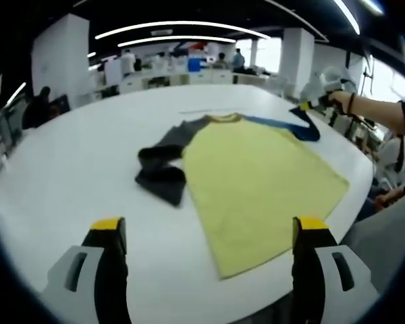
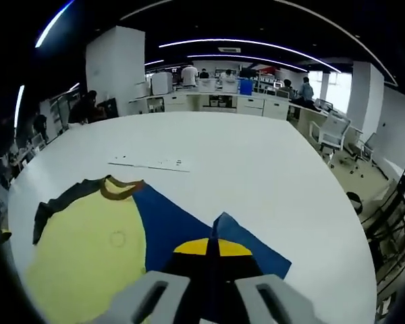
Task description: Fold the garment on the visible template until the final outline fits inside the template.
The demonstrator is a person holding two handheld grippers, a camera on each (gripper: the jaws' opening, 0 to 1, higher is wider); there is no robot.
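A yellow T-shirt (image 1: 256, 175) lies flat on the white table (image 1: 74, 162), its collar (image 1: 223, 118) toward the far side. Its dark grey sleeve (image 1: 162, 169) is crumpled at the left. The blue sleeve (image 1: 290, 125) stretches to the right, where my right gripper (image 1: 312, 104) is shut on its end. In the right gripper view the jaws (image 2: 212, 246) pinch the blue sleeve (image 2: 169, 223), with the yellow body (image 2: 88, 256) to the left. My left gripper (image 1: 209, 226) stands open, short of the shirt's near hem, with nothing in it.
A thin line of marks (image 2: 152, 163) lies on the table beyond the collar. A person's arm (image 1: 378, 111) reaches in at the right. Office desks (image 2: 223, 101), chairs (image 2: 331, 135) and people stand beyond the table's far edge.
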